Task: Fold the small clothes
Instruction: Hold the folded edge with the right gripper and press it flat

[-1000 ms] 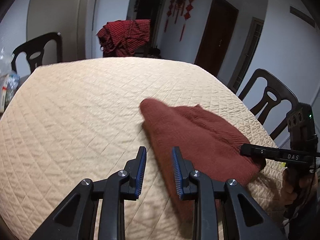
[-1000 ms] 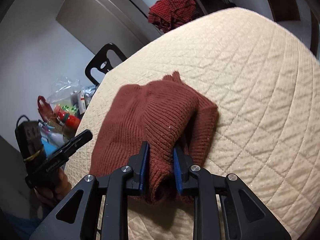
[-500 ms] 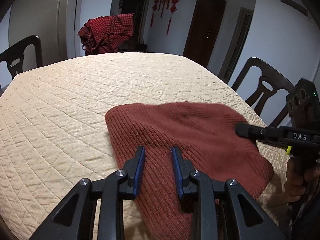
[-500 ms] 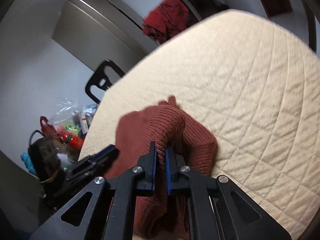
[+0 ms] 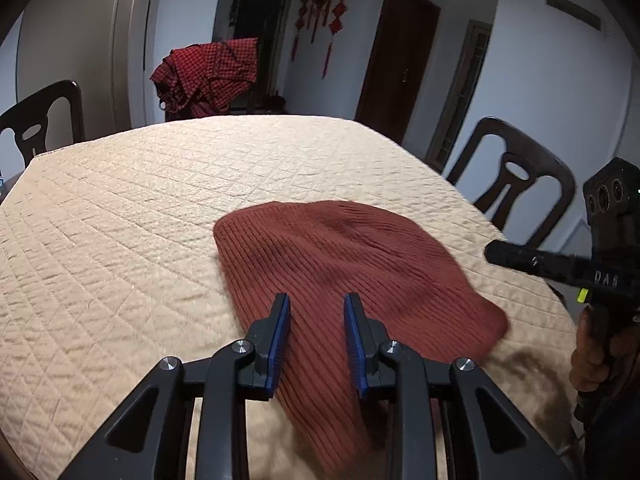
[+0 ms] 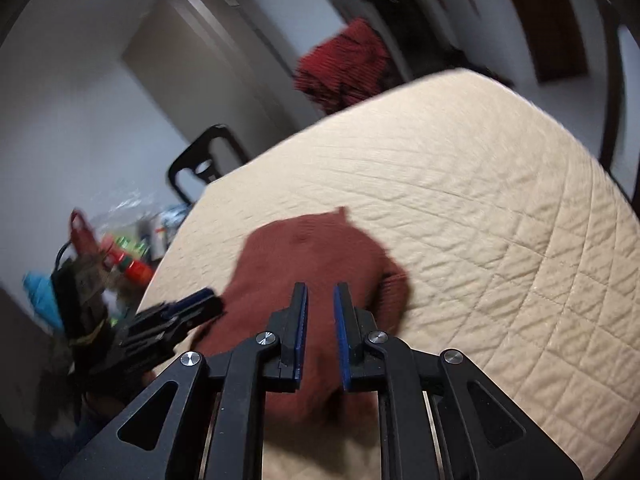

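Note:
A rust-brown knitted garment [image 5: 352,272] lies folded and flat on the quilted beige table [image 5: 120,216]. My left gripper [image 5: 316,308] is open and empty, with its fingers just above the garment's near edge. My right gripper [image 6: 320,300] is open and empty above the same garment [image 6: 312,256], which looks blurred in this view. The right gripper also shows at the right edge of the left wrist view [image 5: 560,264], clear of the cloth. The left gripper shows at the left in the right wrist view [image 6: 176,320].
Dark wooden chairs stand at the table's right [image 5: 516,184] and far left [image 5: 36,128]. A red checked cloth [image 5: 212,76] hangs over a chair beyond the table. Bags and bottles [image 6: 116,256] sit off the table's left side.
My right gripper has let go of the garment fold and opened, pulling back. The garment has dropped flat onto the table. My left gripper has moved over the garment's near edge.

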`<state>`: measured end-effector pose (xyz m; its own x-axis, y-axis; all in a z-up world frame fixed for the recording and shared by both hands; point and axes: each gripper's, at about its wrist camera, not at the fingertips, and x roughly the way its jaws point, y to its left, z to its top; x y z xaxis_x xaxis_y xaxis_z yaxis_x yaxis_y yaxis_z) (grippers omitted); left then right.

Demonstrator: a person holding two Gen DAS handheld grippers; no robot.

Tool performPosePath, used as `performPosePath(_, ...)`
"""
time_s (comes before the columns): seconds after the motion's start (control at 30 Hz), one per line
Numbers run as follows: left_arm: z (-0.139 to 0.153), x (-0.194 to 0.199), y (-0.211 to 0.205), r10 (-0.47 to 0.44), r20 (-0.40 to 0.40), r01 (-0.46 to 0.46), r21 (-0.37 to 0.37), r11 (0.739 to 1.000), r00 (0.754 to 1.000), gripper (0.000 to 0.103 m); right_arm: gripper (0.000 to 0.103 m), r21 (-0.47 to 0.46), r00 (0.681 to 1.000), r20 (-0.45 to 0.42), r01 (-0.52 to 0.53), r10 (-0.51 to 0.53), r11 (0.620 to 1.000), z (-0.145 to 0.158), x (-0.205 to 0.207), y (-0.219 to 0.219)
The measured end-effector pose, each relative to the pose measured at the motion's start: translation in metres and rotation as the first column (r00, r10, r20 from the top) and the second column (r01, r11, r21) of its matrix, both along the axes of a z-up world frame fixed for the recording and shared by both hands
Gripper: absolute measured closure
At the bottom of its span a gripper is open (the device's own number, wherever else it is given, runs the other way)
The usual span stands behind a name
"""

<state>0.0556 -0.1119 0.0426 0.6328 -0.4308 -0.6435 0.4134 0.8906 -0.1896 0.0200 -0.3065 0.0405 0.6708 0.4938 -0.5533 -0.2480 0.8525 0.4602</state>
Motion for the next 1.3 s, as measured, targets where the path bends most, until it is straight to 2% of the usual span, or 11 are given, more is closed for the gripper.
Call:
performPosePath(0.1, 0.002, -0.020, -0.001, -0.035, 0.007, 0.035, 0.002, 0.999, 0.999, 0.074, 0.090, -0.088, 0.999, 0.001, -0.047, 0.047, 0.995, -0.005, -0.015, 0.019)
performPosePath(0.2, -0.003, -0.032, -0.001, -0.043, -0.006, 0.043, 0.012, 0.999, 0.999, 0.075, 0.090, -0.141, 0.998, -0.040, -0.057, 0.052, 0.988, -0.023, -0.017, 0.024)
performPosePath(0.3, -0.017, -0.032, -0.003, -0.035, -0.035, 0.036, 0.041, 0.998, 0.999, 0.077, 0.100, -0.201, 0.997, -0.076, -0.035, 0.020, 0.979, -0.043, -0.013, 0.023)
performPosePath(0.4, -0.022, -0.036, -0.008, -0.031, 0.002, 0.030, 0.067, 0.997, 1.000, 0.077, 0.101, -0.191, 0.998, -0.065, -0.029, 0.017, 0.981, -0.045, -0.011, 0.019)
performPosePath(0.57, -0.017, -0.032, -0.003, -0.013, -0.022, 0.014, 0.023, 1.000, 1.000, 0.077, 0.100, -0.184, 0.997, -0.070, -0.028, 0.016, 0.983, -0.034, -0.010, 0.021)
performPosePath(0.7, -0.003, -0.024, 0.001, 0.003, 0.007, -0.003, 0.009, 1.000, 1.000, 0.077, 0.097, -0.160, 0.999, 0.030, -0.017, 0.022, 0.987, -0.010, -0.012, 0.021)
performPosePath(0.8, -0.003, -0.009, -0.001, 0.029, 0.005, -0.029, 0.009, 1.000, 1.000, 0.077, 0.097, -0.162, 1.000, 0.007, 0.003, -0.002, 0.987, -0.016, 0.004, 0.022)
performPosePath(0.9, -0.016, -0.001, -0.006, 0.039, -0.017, -0.038, 0.031, 0.999, 0.999, 0.077, 0.097, -0.201, 0.999, -0.047, 0.008, -0.018, 0.980, -0.038, 0.016, 0.024)
performPosePath(0.93, -0.019, -0.002, -0.007, 0.041, -0.011, -0.040, 0.036, 0.999, 0.999, 0.077, 0.097, -0.171, 0.999, -0.031, 0.012, -0.018, 0.985, -0.040, 0.015, 0.020)
performPosePath(1.1, -0.013, 0.000, -0.006, 0.042, -0.022, -0.042, 0.008, 0.999, 0.999, 0.077, 0.096, -0.144, 0.999, -0.037, 0.014, -0.020, 0.990, -0.029, 0.018, 0.018)
performPosePath(1.3, -0.003, 0.021, -0.010, 0.077, 0.014, -0.077, 0.031, 0.997, 0.997, 0.077, 0.091, -0.161, 1.000, 0.000, 0.025, -0.025, 0.987, -0.018, 0.035, 0.024)
